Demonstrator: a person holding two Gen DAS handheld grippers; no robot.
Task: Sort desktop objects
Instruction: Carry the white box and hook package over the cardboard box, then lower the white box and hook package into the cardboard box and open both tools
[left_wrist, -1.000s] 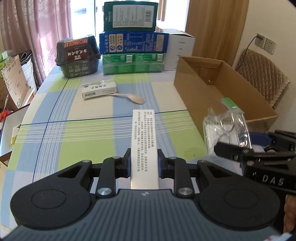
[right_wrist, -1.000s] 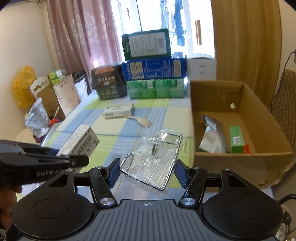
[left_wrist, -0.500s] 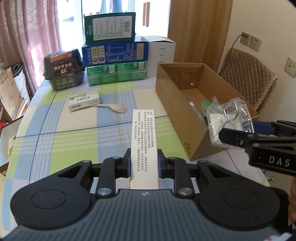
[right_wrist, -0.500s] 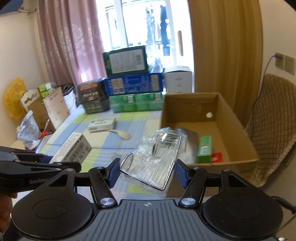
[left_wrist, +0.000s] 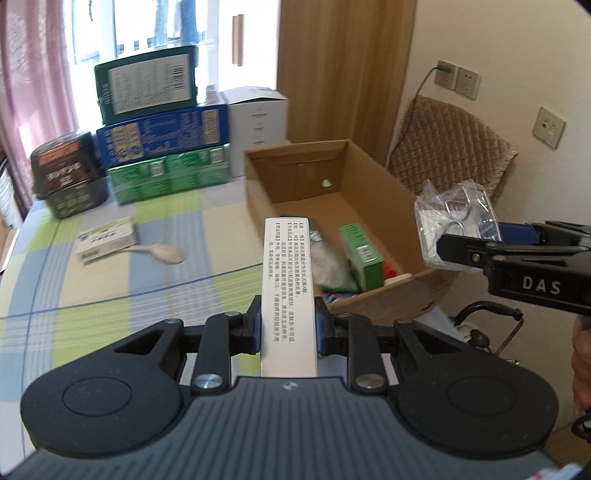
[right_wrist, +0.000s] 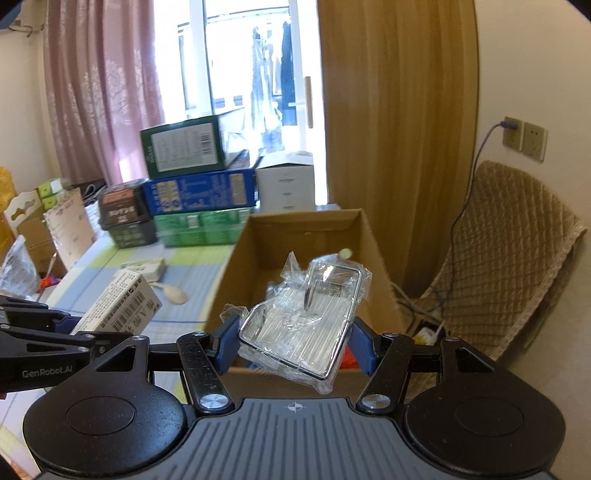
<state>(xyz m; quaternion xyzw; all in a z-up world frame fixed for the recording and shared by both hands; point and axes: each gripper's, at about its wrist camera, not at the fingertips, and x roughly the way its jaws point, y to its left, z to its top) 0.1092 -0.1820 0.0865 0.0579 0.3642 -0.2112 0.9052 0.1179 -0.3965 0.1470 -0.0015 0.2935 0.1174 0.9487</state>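
My left gripper is shut on a long white box printed with black text, held in the air over the near left edge of the open cardboard box. The same white box shows at the left of the right wrist view. My right gripper is shut on a metal wire rack wrapped in clear plastic, held above the cardboard box. That wrapped rack hangs at the right of the left wrist view, over the box's right wall. Inside lie a green carton and a silver pouch.
On the checked tablecloth lie a small white-green carton and a wooden spoon. Stacked green, blue and white boxes and a dark bowl pack stand at the far edge. A padded chair stands right of the table.
Both grippers have risen and travelled right with their loads, from over the tablecloth to over the cardboard box. Neither grip has altered.
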